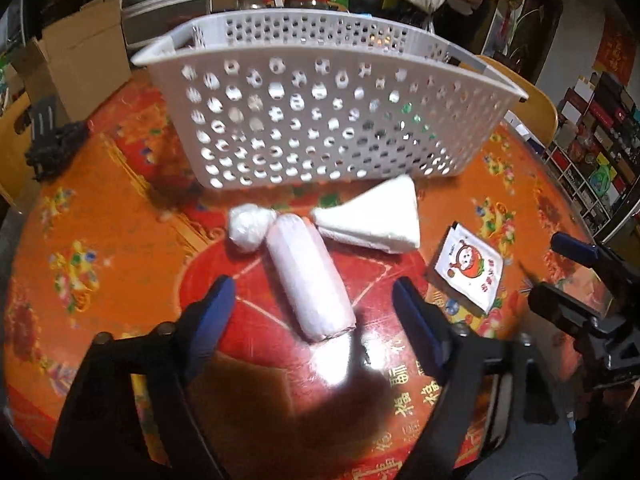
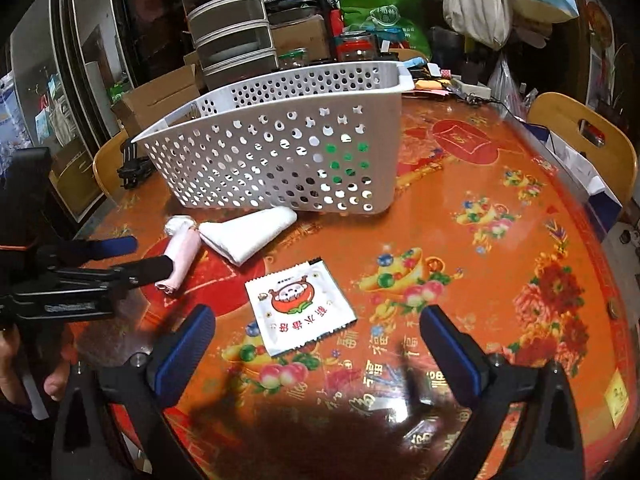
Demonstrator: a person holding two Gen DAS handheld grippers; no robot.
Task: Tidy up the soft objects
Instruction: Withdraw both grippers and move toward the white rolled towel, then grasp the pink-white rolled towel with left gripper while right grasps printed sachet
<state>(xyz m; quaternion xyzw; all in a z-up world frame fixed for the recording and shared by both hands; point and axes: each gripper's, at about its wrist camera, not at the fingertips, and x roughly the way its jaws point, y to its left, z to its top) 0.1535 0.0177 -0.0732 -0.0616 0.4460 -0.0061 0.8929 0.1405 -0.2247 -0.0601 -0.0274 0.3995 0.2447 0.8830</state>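
Note:
A white perforated basket (image 1: pixel 320 120) stands on the red-orange table; it also shows in the right wrist view (image 2: pixel 280 160). In front of it lie a pink rolled cloth (image 1: pixel 308 276), a white crumpled ball (image 1: pixel 250 226) and a folded white cloth (image 1: pixel 376 216). A white snack packet (image 1: pixel 470 272) lies to the right. My left gripper (image 1: pixel 314 300) is open, its fingers either side of the near end of the pink roll. My right gripper (image 2: pixel 316 332) is open just above the snack packet (image 2: pixel 300 308). The pink roll (image 2: pixel 180 260) and white cloth (image 2: pixel 248 232) lie to its left.
A black clip-like object (image 1: pixel 52 140) sits on the table's left edge. Cardboard boxes (image 1: pixel 76 56), a drawer unit (image 2: pixel 228 28), jars and bags crowd behind the basket. Wooden chairs (image 2: pixel 580 140) stand at the table's rim. The left gripper's body shows in the right wrist view (image 2: pixel 80 280).

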